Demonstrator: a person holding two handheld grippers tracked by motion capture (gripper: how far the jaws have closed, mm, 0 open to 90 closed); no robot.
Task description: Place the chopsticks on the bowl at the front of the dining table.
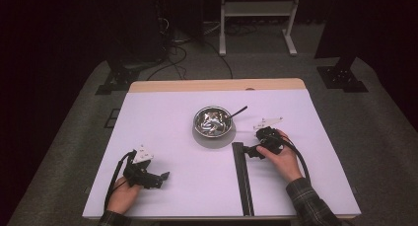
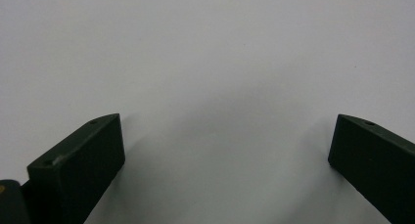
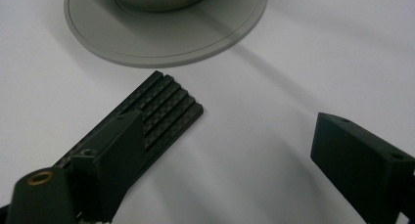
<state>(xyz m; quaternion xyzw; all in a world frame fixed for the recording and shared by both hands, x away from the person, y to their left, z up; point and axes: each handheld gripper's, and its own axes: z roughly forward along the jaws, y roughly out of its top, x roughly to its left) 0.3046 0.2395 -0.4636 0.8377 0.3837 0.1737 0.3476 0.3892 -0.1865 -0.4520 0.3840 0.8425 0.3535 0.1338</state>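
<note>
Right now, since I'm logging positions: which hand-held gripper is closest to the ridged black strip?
The right hand-held gripper: its jaws sit at the black strip's far end, while the left hand-held gripper rests over bare table.

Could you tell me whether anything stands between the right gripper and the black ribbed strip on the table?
Nothing visible does: the right gripper is open right beside the strip, with bare table between them.

One metal bowl (image 1: 213, 121), one grey plate (image 1: 202, 137), one spoon (image 1: 236, 112), one black ribbed strip (image 1: 242, 176).
</note>
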